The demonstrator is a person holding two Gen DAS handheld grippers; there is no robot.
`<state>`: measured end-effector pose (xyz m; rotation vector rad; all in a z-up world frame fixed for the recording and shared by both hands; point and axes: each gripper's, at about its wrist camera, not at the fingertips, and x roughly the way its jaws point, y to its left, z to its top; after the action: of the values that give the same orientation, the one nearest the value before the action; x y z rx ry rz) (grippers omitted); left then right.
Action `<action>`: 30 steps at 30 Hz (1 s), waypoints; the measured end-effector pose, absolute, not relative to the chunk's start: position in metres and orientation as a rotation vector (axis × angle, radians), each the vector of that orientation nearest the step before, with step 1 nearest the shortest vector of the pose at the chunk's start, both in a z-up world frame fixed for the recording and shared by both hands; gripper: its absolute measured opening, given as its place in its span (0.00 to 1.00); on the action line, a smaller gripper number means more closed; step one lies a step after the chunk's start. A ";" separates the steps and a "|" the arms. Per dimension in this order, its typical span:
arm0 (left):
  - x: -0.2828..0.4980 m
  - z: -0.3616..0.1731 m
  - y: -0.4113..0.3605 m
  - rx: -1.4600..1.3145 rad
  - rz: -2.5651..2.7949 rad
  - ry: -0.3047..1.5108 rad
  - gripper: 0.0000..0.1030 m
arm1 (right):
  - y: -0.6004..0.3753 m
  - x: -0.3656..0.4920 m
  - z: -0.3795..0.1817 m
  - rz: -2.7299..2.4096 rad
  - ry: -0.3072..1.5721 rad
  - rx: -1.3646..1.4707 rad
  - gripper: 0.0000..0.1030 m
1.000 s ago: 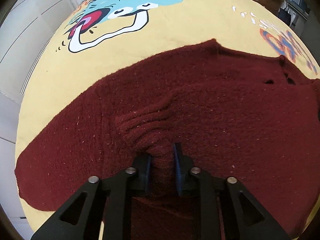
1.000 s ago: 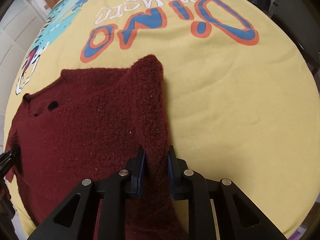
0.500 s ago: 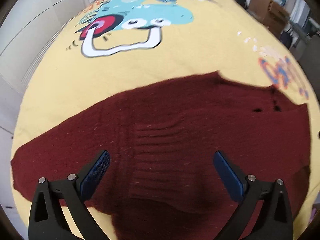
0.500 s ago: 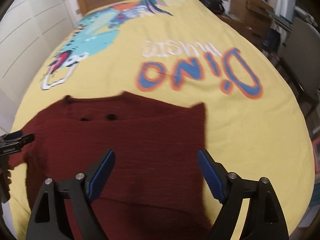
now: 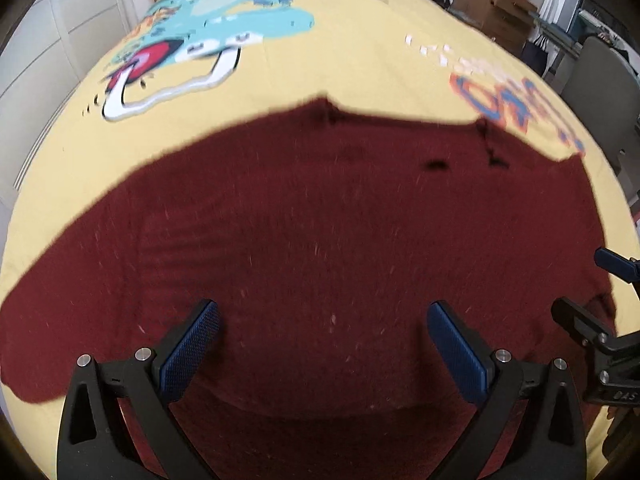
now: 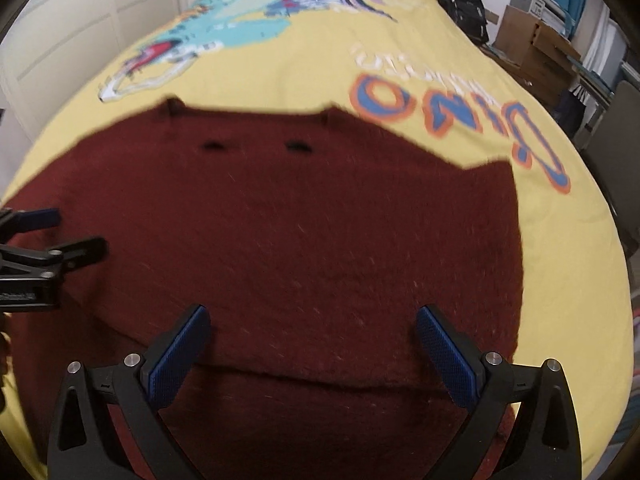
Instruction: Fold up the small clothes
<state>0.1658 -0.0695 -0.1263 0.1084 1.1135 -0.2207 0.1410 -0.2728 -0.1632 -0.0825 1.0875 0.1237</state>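
A dark red knitted sweater [image 5: 320,240] lies spread on the yellow bed cover [image 5: 340,72], its near part folded over itself. It also fills the right wrist view [image 6: 300,240]. My left gripper [image 5: 324,340] is open and empty, raised above the sweater's near half. My right gripper [image 6: 312,340] is open and empty above the sweater's right half. The right gripper also shows at the right edge of the left wrist view [image 5: 592,300]; the left gripper shows at the left edge of the right wrist view [image 6: 52,236].
The yellow cover [image 6: 400,32] has a blue dinosaur print [image 5: 224,24] and "DINO" lettering [image 6: 460,120]. White wardrobe doors [image 5: 48,40] stand on the left. Cardboard boxes [image 6: 532,44], a black bag [image 6: 464,8] and a chair [image 5: 600,80] stand on the right.
Both grippers let go of the sweater folds they pinched, opened wide and pulled back and up. The sweater now lies flat.
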 end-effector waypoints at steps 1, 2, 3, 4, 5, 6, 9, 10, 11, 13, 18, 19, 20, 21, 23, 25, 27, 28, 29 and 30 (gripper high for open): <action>0.165 -0.134 -0.067 0.118 -0.205 1.123 0.99 | -0.277 0.141 -0.168 0.114 1.097 -0.084 1.00; 0.165 -0.138 -0.064 0.126 -0.194 1.131 0.99 | -0.282 0.141 -0.172 0.105 1.104 -0.081 1.00; 0.165 -0.143 -0.061 0.129 -0.187 1.135 0.99 | -0.292 0.141 -0.176 0.091 1.106 -0.068 1.00; 0.165 -0.147 -0.055 0.129 -0.181 1.131 0.99 | -0.300 0.141 -0.177 0.076 1.106 -0.058 1.00; 0.164 -0.148 -0.051 0.129 -0.179 1.128 0.99 | -0.311 0.140 -0.179 0.054 1.109 -0.041 1.00; 0.162 -0.148 -0.047 0.129 -0.177 1.126 0.99 | -0.319 0.140 -0.180 0.046 1.111 -0.024 1.00; 0.161 -0.152 -0.037 0.146 -0.175 1.123 0.99 | -0.339 0.138 -0.181 0.048 1.105 0.015 0.99; 0.160 -0.153 -0.035 0.143 -0.182 1.122 0.99 | -0.340 0.137 -0.181 0.056 1.103 0.009 0.99; 0.159 -0.154 -0.034 0.143 -0.182 1.120 0.99 | -0.340 0.136 -0.182 0.060 1.102 0.002 0.99; 0.157 -0.156 -0.036 0.152 -0.173 1.113 0.99 | -0.339 0.137 -0.186 0.059 1.100 -0.001 1.00; 0.155 -0.157 -0.039 0.149 -0.153 1.104 0.99 | -0.337 0.132 -0.190 0.031 1.079 0.027 1.00; 0.155 -0.157 -0.040 0.145 -0.149 1.101 0.99 | -0.336 0.131 -0.189 0.029 1.076 0.024 1.00; 0.154 -0.157 -0.040 0.145 -0.146 1.098 0.99 | -0.335 0.131 -0.189 0.027 1.071 0.021 1.00; 0.153 -0.158 -0.041 0.147 -0.143 1.093 0.99 | -0.334 0.130 -0.188 0.027 1.066 0.019 1.00; 0.151 -0.157 -0.043 0.154 -0.139 1.077 0.99 | -0.333 0.131 -0.187 0.024 1.064 0.017 1.00; 0.147 -0.158 -0.044 0.146 -0.129 1.062 0.99 | -0.331 0.132 -0.185 0.019 1.075 0.011 1.00; 0.146 -0.155 -0.046 0.141 -0.123 1.060 0.99 | -0.327 0.135 -0.180 0.016 1.085 -0.010 1.00; 0.145 -0.152 -0.046 0.134 -0.121 1.060 0.99 | -0.326 0.135 -0.176 0.016 1.083 -0.015 1.00; 0.145 -0.149 -0.045 0.128 -0.122 1.060 0.99 | -0.325 0.134 -0.172 0.017 1.078 -0.012 1.00; 0.144 -0.146 -0.045 0.124 -0.124 1.059 0.99 | -0.325 0.133 -0.166 0.016 1.069 0.001 1.00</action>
<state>0.1439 -0.0452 -0.1457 0.1244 1.0589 -0.1244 0.1328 -0.3246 -0.1662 0.0014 1.0691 0.0160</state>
